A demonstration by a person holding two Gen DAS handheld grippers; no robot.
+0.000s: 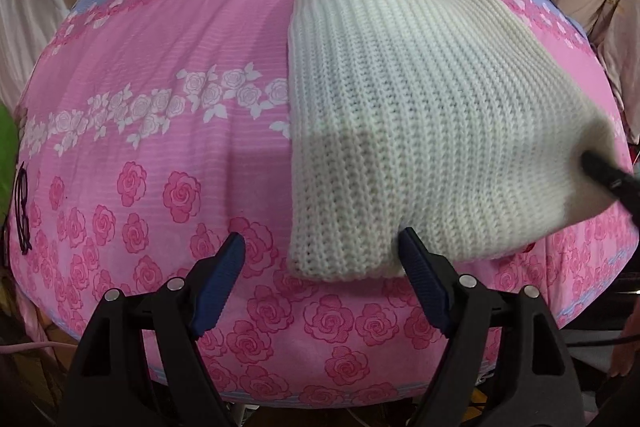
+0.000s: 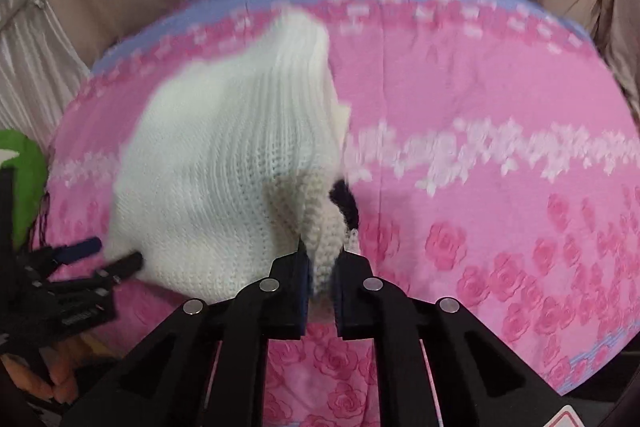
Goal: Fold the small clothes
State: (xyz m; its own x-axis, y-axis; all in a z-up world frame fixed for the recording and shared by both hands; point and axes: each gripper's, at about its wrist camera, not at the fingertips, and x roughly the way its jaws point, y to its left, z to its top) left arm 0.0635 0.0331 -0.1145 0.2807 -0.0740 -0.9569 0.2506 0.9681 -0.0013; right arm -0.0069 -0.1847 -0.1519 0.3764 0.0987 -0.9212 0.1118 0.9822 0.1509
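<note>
My right gripper (image 2: 322,267) pinched on corner of white knit garment (image 1: 420,123), lifting it so flap can fold over. Garment rests on pink rose bedsheet (image 1: 160,147), toward 2 o'clock in left view. My left gripper (image 1: 322,255) spread wide, empty, right finger at near hem around 6 o'clock, likely ready to pin the hem down. Right view blurred.

Light: bright, even | shadows: soft, faint | left wrist view: sharp | right wrist view: motion-blurred | edges: fisheye bulge, dark corners
</note>
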